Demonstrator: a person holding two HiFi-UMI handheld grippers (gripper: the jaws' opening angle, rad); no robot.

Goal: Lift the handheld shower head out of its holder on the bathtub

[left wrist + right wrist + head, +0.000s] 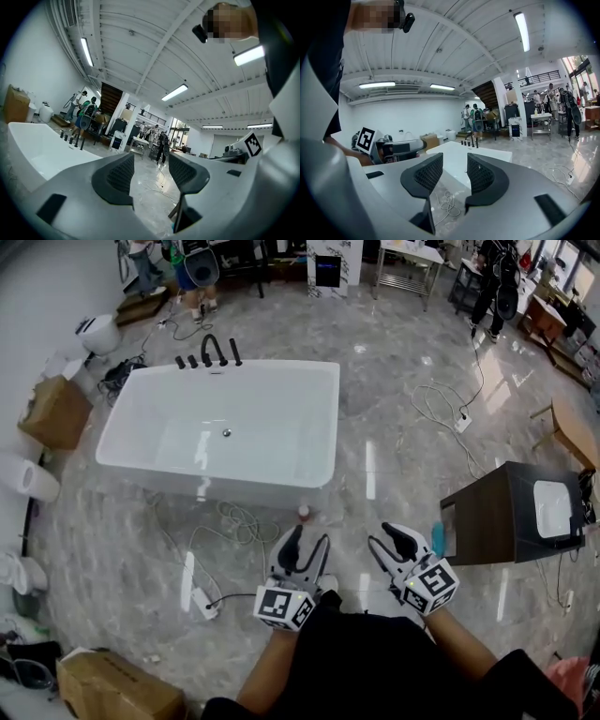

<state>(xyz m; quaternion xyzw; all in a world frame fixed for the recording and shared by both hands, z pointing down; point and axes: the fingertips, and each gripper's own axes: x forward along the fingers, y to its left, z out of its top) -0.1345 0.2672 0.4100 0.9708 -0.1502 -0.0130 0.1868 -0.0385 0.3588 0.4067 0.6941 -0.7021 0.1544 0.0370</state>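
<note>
left gripper (307,542): my left hand's tool, jaws standing apart, nothing between the pads, only floor shows through the gap
right gripper (394,538): jaws part open, a middling gap, empty; its view shows cable (241,522) and floor between the pads
gripper position: both low in front of me, side by side, well apart from the tub
bathtub (244,486): white, freestanding, ahead and to my left, inside bare apart from the drain
black fittings (208,354): row of taps and a curved spout standing on the tub's far rim
shower head: one of those black fittings on the far rim; too small for me to tell which piece, nothing touching it
dark cabinet (506,512): on the floor just right of the right gripper
cardboard box (56,411): left of the tub by the wall
small bottle (303,512): on the floor at the tub's near right corner
people: several standing in the background beyond the tub
</note>
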